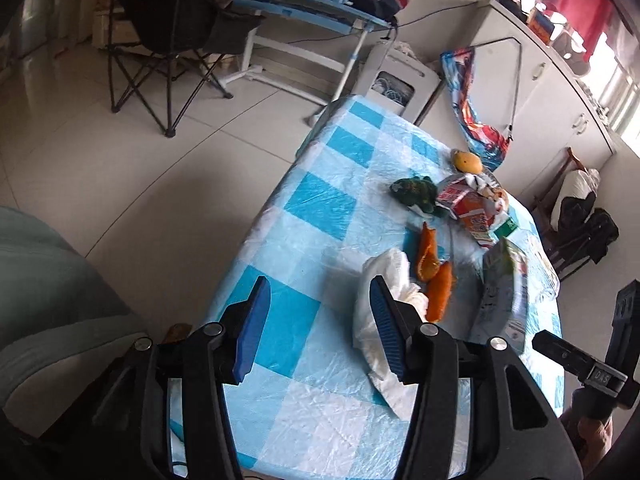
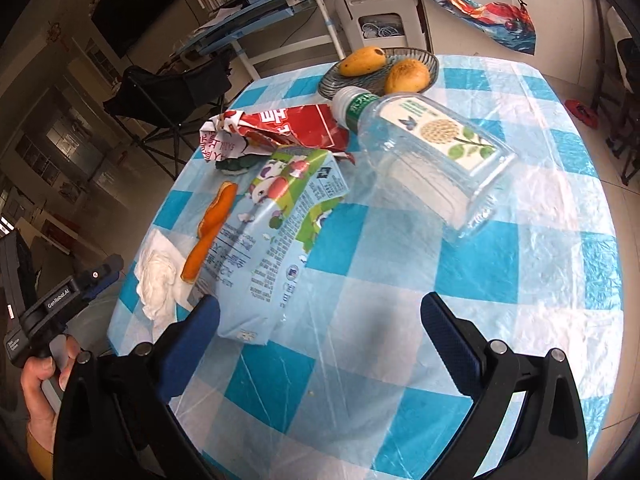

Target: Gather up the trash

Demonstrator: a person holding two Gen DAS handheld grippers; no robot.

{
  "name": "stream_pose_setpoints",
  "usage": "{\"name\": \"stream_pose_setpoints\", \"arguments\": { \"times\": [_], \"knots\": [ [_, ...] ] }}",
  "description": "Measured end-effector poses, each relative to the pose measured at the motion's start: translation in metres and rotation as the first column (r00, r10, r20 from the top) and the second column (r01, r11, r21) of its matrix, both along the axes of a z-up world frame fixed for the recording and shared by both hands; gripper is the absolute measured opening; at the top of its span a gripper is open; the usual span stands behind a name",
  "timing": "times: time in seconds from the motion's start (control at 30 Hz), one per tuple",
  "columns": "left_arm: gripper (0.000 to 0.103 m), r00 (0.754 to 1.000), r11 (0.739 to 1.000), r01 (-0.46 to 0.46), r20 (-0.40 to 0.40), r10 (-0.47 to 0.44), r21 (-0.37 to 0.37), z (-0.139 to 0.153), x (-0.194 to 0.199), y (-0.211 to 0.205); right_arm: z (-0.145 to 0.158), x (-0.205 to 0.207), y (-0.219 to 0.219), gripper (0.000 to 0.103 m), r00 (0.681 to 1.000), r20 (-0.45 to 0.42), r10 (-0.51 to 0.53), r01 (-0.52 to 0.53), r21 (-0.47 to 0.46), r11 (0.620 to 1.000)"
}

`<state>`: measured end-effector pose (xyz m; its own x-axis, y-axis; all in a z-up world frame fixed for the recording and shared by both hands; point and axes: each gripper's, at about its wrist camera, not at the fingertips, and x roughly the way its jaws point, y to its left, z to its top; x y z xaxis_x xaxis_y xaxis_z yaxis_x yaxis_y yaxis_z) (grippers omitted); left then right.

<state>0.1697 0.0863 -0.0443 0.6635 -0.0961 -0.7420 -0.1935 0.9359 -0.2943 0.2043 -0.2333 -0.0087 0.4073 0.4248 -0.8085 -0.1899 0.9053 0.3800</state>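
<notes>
Table point(image 2: 520, 240): blue-and-white checked cloth fills most of both my views; the trash lies in a loose cluster on it.
Bottle point(image 2: 432, 160): clear plastic, on its side at upper centre of the right view, white cap toward the plate, well apart from my right claw.
Snack bag point(image 2: 272, 236): pale blue and green, flattened, centre-left of the right view; its near corner lies just beside my right claw's left finger and partly covers the peel.
Red wrapper point(image 2: 288, 128): crumpled, above the snack bag, beside the bottle's cap.
Tissue point(image 1: 384, 280): white, crumpled, lower centre of the left view; my left claw's right finger stands in front of it.
Plate point(image 2: 332, 78): grey, top centre of the right view, holding two mangoes point(image 2: 362, 62).
Peel point(image 2: 212, 232): orange strips between tissue and snack bag.
Left claw point(image 1: 320, 328): about half open, nothing between the pads, only bare cloth.
Right claw point(image 2: 320, 328): wide open, empty, over bare cloth.
Hand point(image 2: 44, 384): lower left of the right view, gripping the left claw's handle.
</notes>
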Motion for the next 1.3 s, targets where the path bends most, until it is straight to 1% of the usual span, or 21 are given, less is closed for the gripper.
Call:
{"name": "stream_pose_setpoints", "arguments": {
  "times": [0.07,0.2,0.3,0.4,0.47,0.5,0.57,0.6,0.67,0.73,0.8,0.87,0.9,0.93,0.97,1.03,1.07,1.1,1.13,1.17,1.3],
  "knots": [
    [0.057,0.997,0.996,0.071,0.017,-0.072,0.062,0.004,0.0,-0.02,-0.002,-0.001,-0.003,0.096,1.0,-0.012,-0.004,0.005,0.046,0.999],
    [0.057,0.981,0.962,0.183,0.019,-0.191,0.203,0.004,-0.002,-0.06,0.005,0.005,0.011,0.096,1.0,-0.001,0.008,-0.008,0.103,0.995],
    [0.057,0.972,0.926,0.207,0.042,-0.231,0.316,0.008,-0.007,-0.079,0.011,0.01,0.028,0.096,0.999,0.019,0.027,-0.029,0.121,0.992],
    [0.057,0.957,0.903,0.234,0.08,-0.28,0.361,0.014,-0.013,-0.086,0.011,0.015,0.041,0.096,0.999,0.021,0.036,-0.039,0.126,0.991],
    [0.055,0.936,0.895,0.284,0.104,-0.337,0.345,0.018,-0.017,-0.089,0.01,0.018,0.046,0.097,0.999,0.018,0.037,-0.039,0.134,0.99],
    [0.053,0.927,0.887,0.313,0.095,-0.364,0.34,0.018,-0.018,-0.093,0.009,0.019,0.049,0.096,0.999,0.021,0.037,-0.04,0.137,0.99],
    [0.05,0.918,0.874,0.369,0.02,-0.395,0.315,0.007,-0.011,-0.098,0.006,0.023,0.053,0.096,0.999,0.016,0.031,-0.033,0.141,0.99],
    [0.049,0.925,0.88,0.368,-0.018,-0.38,0.3,0.001,-0.007,-0.096,0.005,0.024,0.053,0.097,1.0,0.009,0.026,-0.027,0.148,0.989],
    [0.048,0.939,0.914,0.342,-0.06,-0.337,0.217,-0.008,0.001,-0.082,0.002,0.026,0.052,0.097,1.0,-0.002,0.019,-0.018,0.168,0.986],
    [0.048,0.953,0.946,0.301,-0.063,-0.296,0.117,-0.009,0.006,-0.065,0.001,0.028,0.053,0.097,1.0,-0.009,0.011,-0.009,0.185,0.983],
    [0.048,0.963,0.963,0.265,-0.065,-0.261,0.054,-0.011,0.006,-0.053,0.0,0.03,0.053,0.096,1.0,-0.01,0.005,-0.003,0.199,0.98],
    [0.045,0.966,0.967,0.252,-0.07,-0.248,0.049,-0.016,0.005,-0.05,-0.004,0.033,0.056,0.096,1.0,-0.019,-0.004,0.008,0.198,0.98],
    [0.038,0.967,0.966,0.248,-0.071,-0.243,0.07,-0.017,0.005,-0.051,-0.006,0.034,0.058,0.097,1.0,-0.027,-0.006,0.012,0.199,0.98],
    [0.034,0.967,0.964,0.249,-0.073,-0.242,0.094,-0.018,0.005,-0.053,-0.008,0.035,0.06,0.097,1.0,-0.03,-0.004,0.01,0.199,0.98],
    [0.022,0.966,0.961,0.254,-0.074,-0.247,0.105,-0.018,0.004,-0.053,-0.009,0.034,0.062,0.097,1.0,-0.03,0.002,0.004,0.196,0.981],
    [0.018,0.963,0.96,0.265,-0.063,-0.261,0.088,-0.016,0.004,-0.053,-0.011,0.034,0.065,0.096,0.999,-0.031,0.025,-0.018,0.211,0.977],
    [0.017,0.962,0.959,0.271,-0.052,-0.268,0.08,-0.014,0.003,-0.052,-0.012,0.033,0.066,0.094,0.999,-0.034,0.04,-0.031,0.229,0.973],
    [0.017,0.961,0.958,0.277,-0.039,-0.275,0.074,-0.01,0.002,-0.052,-0.012,0.032,0.066,0.08,0.998,-0.039,0.052,-0.042,0.235,0.971],
    [0.017,0.96,0.957,0.282,-0.024,-0.281,0.071,-0.007,0.001,-0.052,-0.013,0.031,0.065,0.061,0.997,-0.048,0.064,-0.05,0.241,0.969],
    [0.016,0.958,0.955,0.286,-0.006,-0.287,0.072,-0.003,0.0,-0.052,-0.012,0.029,0.063,0.056,0.996,-0.05,0.071,-0.056,0.261,0.964],
    [0.016,0.947,0.95,0.311,0.068,-0.313,0.042,0.012,-0.007,-0.054,-0.003,0.02,0.047,0.024,0.997,-0.028,0.074,-0.064,0.267,0.962]
  ]
}}
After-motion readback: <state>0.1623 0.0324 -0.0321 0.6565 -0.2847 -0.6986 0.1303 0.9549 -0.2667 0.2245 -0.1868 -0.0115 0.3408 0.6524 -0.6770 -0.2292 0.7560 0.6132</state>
